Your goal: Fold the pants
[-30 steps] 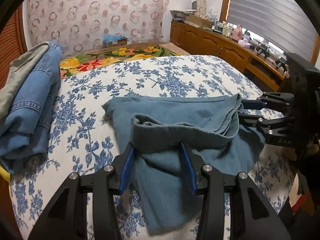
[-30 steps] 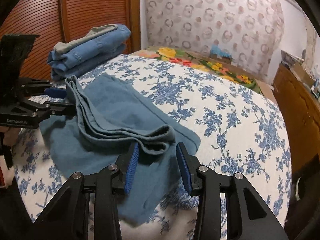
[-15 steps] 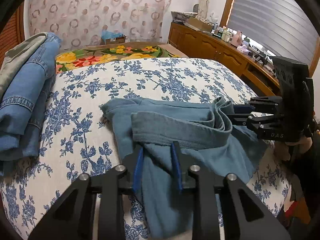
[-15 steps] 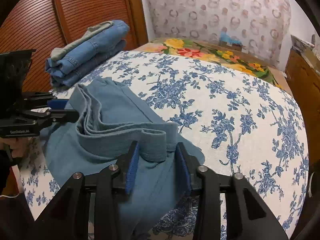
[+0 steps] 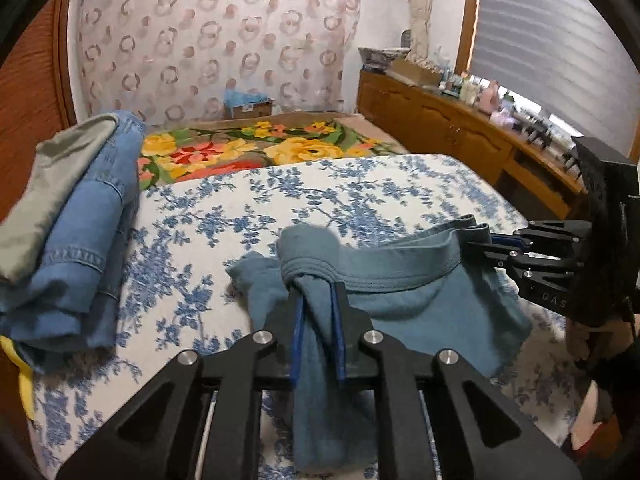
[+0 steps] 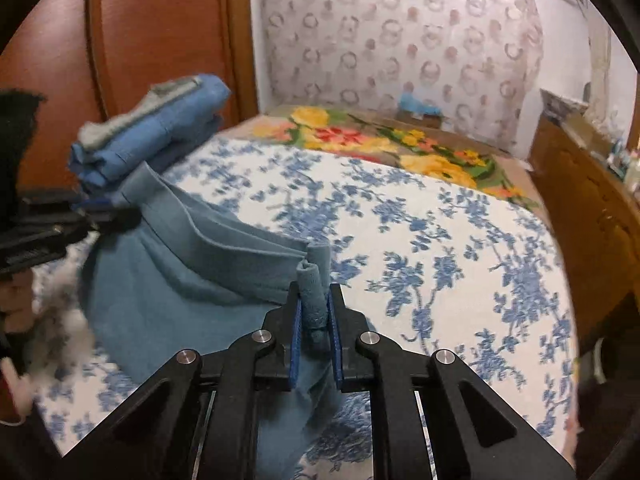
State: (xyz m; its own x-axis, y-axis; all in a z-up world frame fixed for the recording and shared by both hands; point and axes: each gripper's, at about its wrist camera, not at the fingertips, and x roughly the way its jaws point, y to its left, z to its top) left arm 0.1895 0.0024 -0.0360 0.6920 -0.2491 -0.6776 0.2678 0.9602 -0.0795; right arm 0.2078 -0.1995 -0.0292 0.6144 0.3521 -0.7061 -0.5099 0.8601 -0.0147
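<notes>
The teal pants [image 5: 420, 300] hang folded between my two grippers above the blue-flowered bed [image 5: 320, 196]. My left gripper [image 5: 318, 304] is shut on one end of the folded waistband edge. My right gripper [image 6: 314, 308] is shut on the other end; it also shows in the left wrist view [image 5: 486, 240]. In the right wrist view the pants [image 6: 180, 280] stretch left to my left gripper [image 6: 116, 210]. The cloth sags below the held edge, its lower part touching the bed.
A stack of folded jeans and a grey garment [image 5: 68, 216] lies on the bed's left side. A flowered blanket [image 5: 256, 152] covers the far end. A wooden cabinet [image 5: 460, 136] with clutter runs along the right. A wooden wardrobe [image 6: 160, 40] stands behind the stack.
Both grippers have closed on the folded edge of the pants and lifted it off the bed. The cloth now hangs between them.
</notes>
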